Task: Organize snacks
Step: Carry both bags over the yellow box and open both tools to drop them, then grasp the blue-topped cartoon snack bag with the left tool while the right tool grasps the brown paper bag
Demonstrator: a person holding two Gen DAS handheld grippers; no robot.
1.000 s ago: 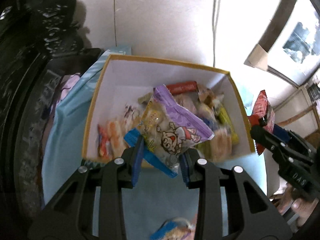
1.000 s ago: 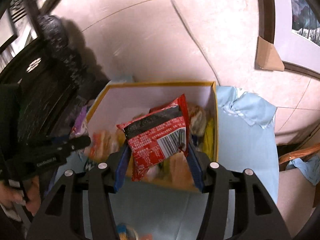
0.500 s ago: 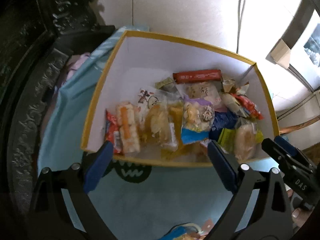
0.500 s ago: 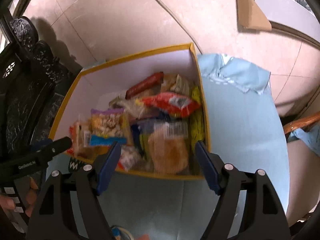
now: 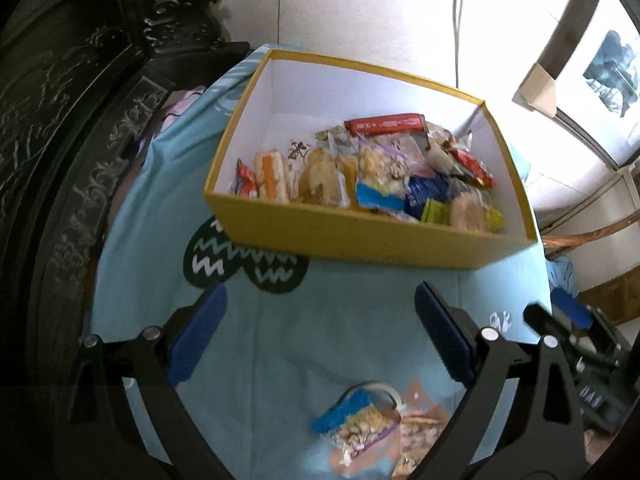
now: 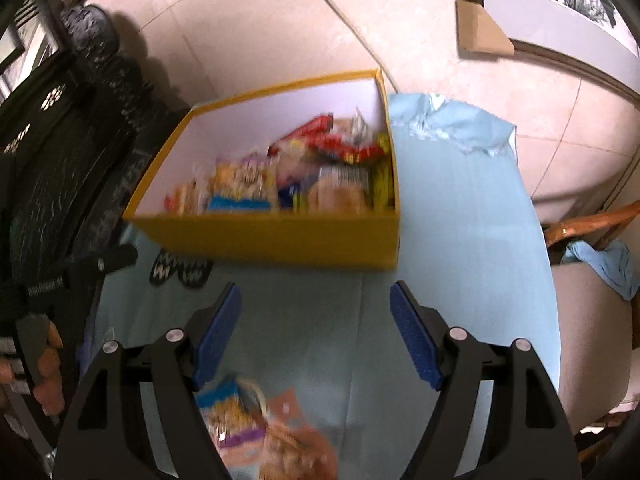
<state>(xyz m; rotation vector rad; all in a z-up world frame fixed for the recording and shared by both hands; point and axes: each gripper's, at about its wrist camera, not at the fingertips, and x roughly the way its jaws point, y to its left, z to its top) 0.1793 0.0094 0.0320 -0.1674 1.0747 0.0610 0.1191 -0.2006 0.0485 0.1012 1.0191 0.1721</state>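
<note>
Pale tiled floor (image 5: pixel 360 8) fills the frame top, carved dark furniture (image 5: pixel 60 100) upper left; a light-blue cloth (image 5: pixel 320 340) covers the table. At centre sits the yellow box (image 5: pixel 360 236) of snacks (image 5: pixel 380 172) — loose packets (image 5: pixel 360 432) lie bottom centre. Left gripper (image 5: pixel 320 336) and right gripper (image 6: pixel 316 332) both gape, empty.

I see bare blue cloth on the bench (image 5: pixel 280 340) between my claws and the yellow box (image 5: pixel 360 236), so either claw could pass there. The box's near wall stands up across the way ahead. On the cloth below the left claw (image 5: pixel 320 336) lie loose snack packets (image 5: pixel 356 428). The dark carved furniture (image 5: pixel 60 140) closes off the left edge; a wooden chair (image 6: pixel 592 224) stands off the right.
</note>
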